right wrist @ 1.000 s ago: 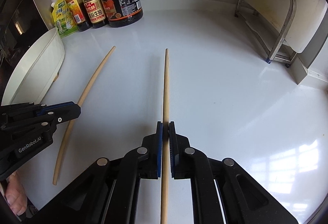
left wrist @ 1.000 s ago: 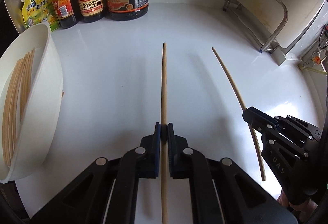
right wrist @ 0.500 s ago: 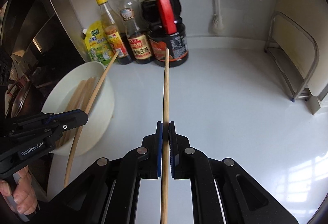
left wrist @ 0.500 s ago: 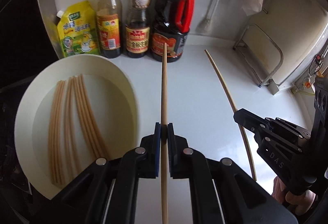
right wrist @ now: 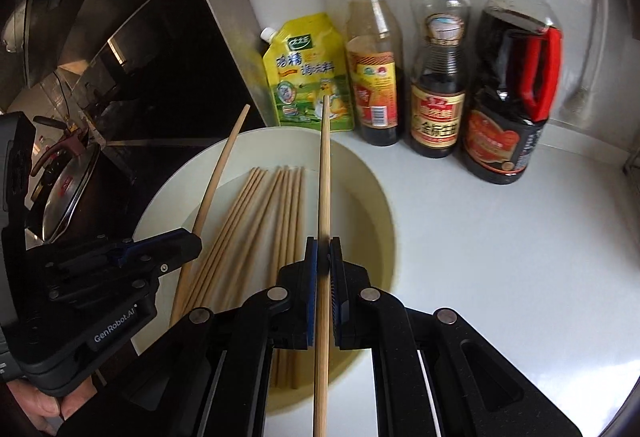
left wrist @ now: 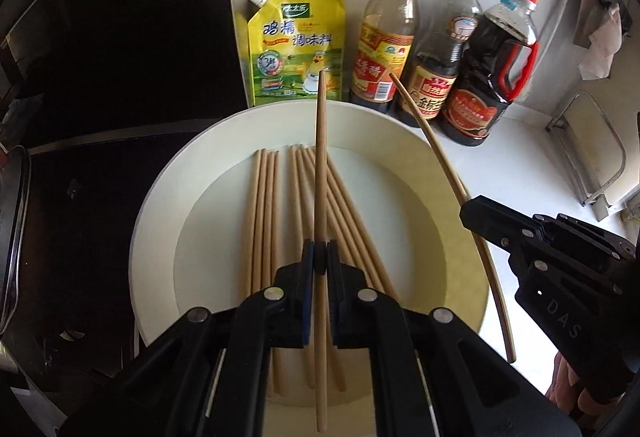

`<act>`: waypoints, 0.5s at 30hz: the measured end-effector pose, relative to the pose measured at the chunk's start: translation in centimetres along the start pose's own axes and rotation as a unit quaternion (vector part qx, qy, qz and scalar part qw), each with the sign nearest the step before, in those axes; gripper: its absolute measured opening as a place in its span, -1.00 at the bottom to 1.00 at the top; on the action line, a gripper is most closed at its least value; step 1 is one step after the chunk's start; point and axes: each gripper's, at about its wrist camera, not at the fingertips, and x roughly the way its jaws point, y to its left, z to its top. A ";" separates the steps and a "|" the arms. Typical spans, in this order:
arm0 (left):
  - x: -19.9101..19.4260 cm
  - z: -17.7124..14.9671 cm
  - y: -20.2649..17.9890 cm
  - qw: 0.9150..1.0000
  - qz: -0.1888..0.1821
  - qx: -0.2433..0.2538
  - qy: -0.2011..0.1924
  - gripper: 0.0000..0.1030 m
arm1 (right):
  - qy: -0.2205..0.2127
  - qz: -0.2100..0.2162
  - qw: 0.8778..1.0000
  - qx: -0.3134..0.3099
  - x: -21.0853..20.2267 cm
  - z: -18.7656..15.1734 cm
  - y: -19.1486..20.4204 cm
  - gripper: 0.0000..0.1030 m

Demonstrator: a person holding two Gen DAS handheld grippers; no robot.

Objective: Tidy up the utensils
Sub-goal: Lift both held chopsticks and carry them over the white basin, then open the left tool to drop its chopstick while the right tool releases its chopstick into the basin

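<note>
Left gripper (left wrist: pixel 319 261) clamped on a chopstick (left wrist: pixel 321 173) over the white bowl (left wrist: pixel 460 237), right gripper (right wrist: pixel 323 269) clamping another chopstick (right wrist: pixel 325 177), pot lid (right wrist: pixel 68 197) in right view only, both angled downward

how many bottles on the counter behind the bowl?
3, standing in a row against the wall behind the bowl: a pale yellow-capped bottle beside the yellow pouch, a dark yellow-capped bottle in the middle, and a red-handled jug at the right. None looks hidden.
</note>
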 end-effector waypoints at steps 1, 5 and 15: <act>0.4 0.0 0.4 1.000 0.001 -0.002 0.004 -0.86 | 0.006 0.002 1.000 0.000 0.6 0.2 0.4 -0.88; 1.7 0.0 1.6 1.000 0.001 -0.014 0.020 -0.86 | 0.028 0.000 1.000 -0.001 2.5 0.7 1.2 -0.88; 1.8 0.0 2.6 0.999 -0.003 -0.030 0.019 -0.49 | 0.030 -0.018 0.999 0.012 2.3 0.5 0.8 -0.74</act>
